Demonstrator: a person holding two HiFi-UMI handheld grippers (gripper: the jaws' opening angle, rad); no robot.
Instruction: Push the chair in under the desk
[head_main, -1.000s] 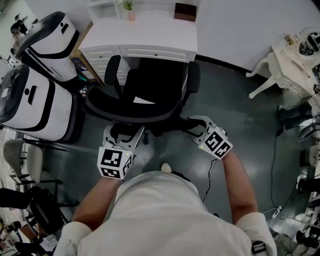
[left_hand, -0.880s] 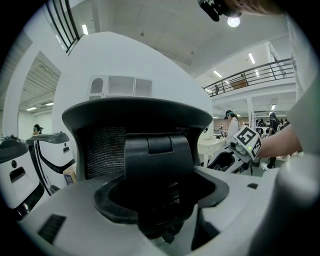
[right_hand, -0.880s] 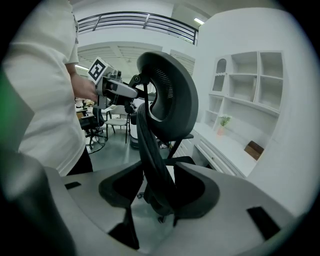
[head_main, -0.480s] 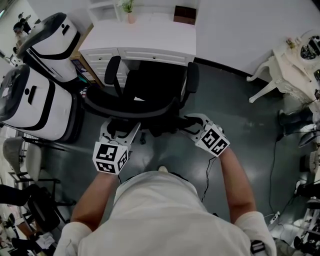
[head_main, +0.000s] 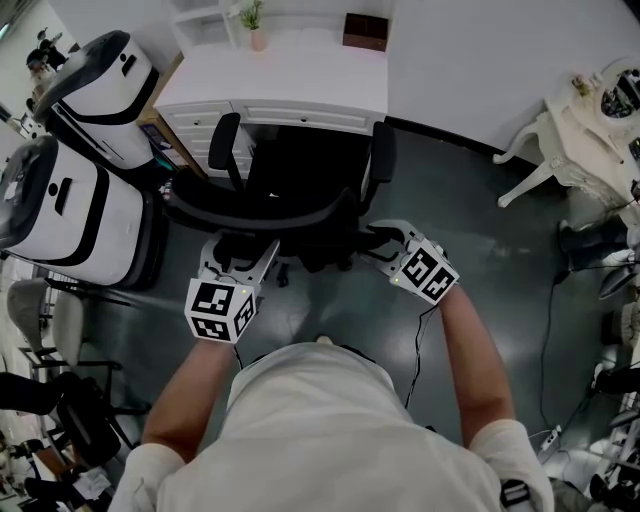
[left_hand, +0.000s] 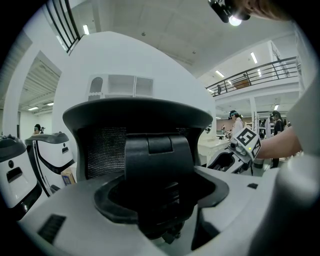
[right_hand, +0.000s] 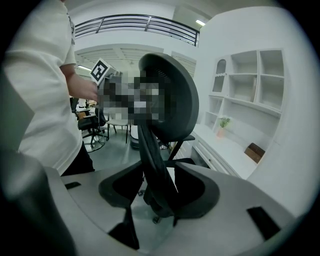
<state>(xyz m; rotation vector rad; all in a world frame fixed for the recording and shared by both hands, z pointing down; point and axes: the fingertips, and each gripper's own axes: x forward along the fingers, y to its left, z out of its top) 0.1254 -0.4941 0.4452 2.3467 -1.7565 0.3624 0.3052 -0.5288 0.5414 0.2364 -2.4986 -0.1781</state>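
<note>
A black mesh office chair (head_main: 262, 212) stands in front of the white desk (head_main: 290, 75), its seat (head_main: 310, 160) partly under the desk top. My left gripper (head_main: 240, 255) is at the back's left part and is shut on the black spine bracket (left_hand: 157, 170), which fills the gap between its jaws. My right gripper (head_main: 385, 238) is at the back's right end and is shut on the rim of the backrest (right_hand: 170, 95), which runs slantwise through its jaws. The chair's base and wheels are mostly hidden under the seat.
Two white-and-black machines (head_main: 95, 75) (head_main: 70, 210) stand close to the chair's left. A small plant (head_main: 255, 20) and a brown box (head_main: 362, 28) sit on the desk. At the right are a white ornate table (head_main: 590, 130) and a floor cable (head_main: 550, 300).
The chair has rolled a little further toward the desk, and both grippers have moved with it, still on its back.
</note>
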